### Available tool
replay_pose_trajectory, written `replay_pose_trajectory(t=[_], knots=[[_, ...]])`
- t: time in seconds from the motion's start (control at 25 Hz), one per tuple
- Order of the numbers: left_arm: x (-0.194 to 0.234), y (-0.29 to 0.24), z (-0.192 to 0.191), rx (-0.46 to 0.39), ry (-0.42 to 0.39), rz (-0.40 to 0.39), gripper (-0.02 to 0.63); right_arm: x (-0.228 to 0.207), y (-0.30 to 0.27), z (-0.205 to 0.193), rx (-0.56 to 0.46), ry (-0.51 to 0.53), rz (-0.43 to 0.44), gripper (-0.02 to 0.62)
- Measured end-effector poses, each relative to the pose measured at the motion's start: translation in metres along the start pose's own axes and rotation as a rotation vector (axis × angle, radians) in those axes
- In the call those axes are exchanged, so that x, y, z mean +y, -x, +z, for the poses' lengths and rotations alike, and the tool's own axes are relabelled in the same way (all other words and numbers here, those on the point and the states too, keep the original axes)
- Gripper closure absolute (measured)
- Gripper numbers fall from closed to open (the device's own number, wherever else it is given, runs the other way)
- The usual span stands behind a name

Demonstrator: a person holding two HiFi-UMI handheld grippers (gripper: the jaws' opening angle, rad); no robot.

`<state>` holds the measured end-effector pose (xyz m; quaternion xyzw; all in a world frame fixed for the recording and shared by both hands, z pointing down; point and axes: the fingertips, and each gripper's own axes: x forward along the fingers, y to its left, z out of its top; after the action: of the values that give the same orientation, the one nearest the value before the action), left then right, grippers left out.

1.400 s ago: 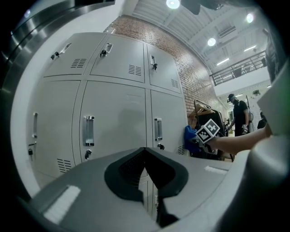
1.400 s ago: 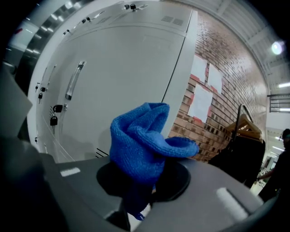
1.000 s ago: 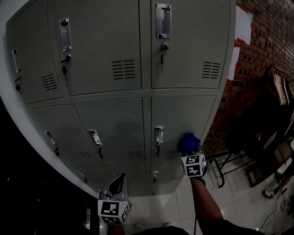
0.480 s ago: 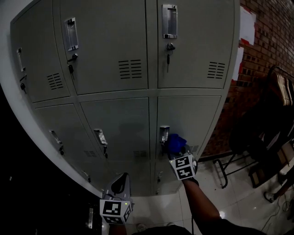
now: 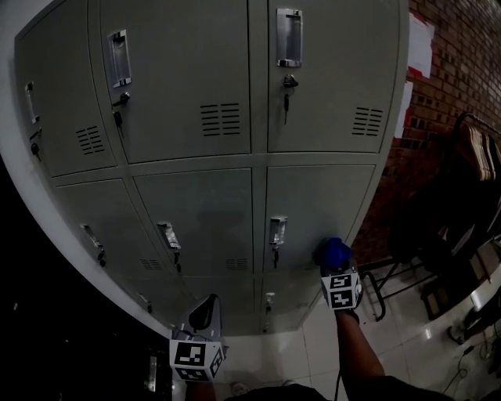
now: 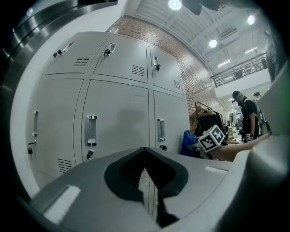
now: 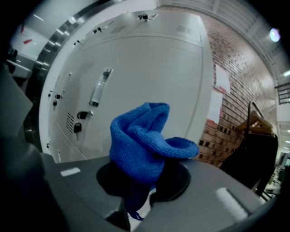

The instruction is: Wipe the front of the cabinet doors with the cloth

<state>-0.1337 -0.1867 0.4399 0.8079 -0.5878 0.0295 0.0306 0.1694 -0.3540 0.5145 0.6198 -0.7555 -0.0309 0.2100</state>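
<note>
right gripper view, cloth (image 7: 144,142) in right claw (image 7: 141,199)

Locker area, probably inside a warehouse-type hall: bank of grey metal lockers (image 5: 196,117) with keyed doors, bare brick wall (image 5: 462,47), tiled floor (image 5: 313,352), hanger rack (image 5: 476,149), high ceiling lights (image 6: 174,4), mezzanine railing (image 6: 238,71).

The left claw (image 5: 205,307) hangs low, its jaws together and empty. The right claw (image 5: 335,268), on a stretched forearm (image 5: 354,352), grips the blue cloth (image 5: 334,251).

Blue cloth (image 7: 145,140) pinched in R gripper (image 7: 144,192), by cabinet door (image 7: 149,77).
</note>
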Motion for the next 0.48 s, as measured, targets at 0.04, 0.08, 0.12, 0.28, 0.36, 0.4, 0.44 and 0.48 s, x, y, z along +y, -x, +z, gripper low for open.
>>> replay_pose_trajectory(t=[0.04, 0.08, 0.12, 0.28, 0.36, 0.4, 0.44, 0.48], knots=[[-0.001, -0.001, 0.000, 0.001, 0.001, -0.003, 0.595, -0.011, -0.002, -0.014, 0.026, -0.011, -0.025, 0.514], [-0.002, -0.002, -0.001, 0.002, 0.000, -0.007, 0.595, -0.021, -0.005, -0.026, 0.047, -0.022, -0.045, 0.514], [-0.004, -0.003, -0.001, 0.003, 0.000, -0.011, 0.595, -0.028, -0.007, -0.035, 0.062, -0.030, -0.059, 0.514], [-0.006, -0.003, -0.001, 0.006, -0.004, -0.013, 0.595, -0.038, -0.021, -0.044, 0.077, -0.002, -0.074, 0.514], [-0.007, -0.003, -0.002, 0.009, -0.005, -0.011, 0.595, -0.036, -0.021, -0.041, 0.080, -0.008, -0.080, 0.514], [-0.007, -0.003, -0.003, 0.011, -0.005, -0.010, 0.595, -0.033, -0.021, -0.040, 0.080, -0.015, -0.075, 0.514], [-0.007, -0.002, -0.003, 0.012, -0.006, -0.010, 0.595, -0.028, -0.022, -0.039, 0.077, -0.018, -0.063, 0.514], [-0.007, -0.002, -0.003, 0.013, -0.007, -0.009, 0.595, -0.021, -0.023, -0.037, 0.071, -0.017, -0.047, 0.514]])
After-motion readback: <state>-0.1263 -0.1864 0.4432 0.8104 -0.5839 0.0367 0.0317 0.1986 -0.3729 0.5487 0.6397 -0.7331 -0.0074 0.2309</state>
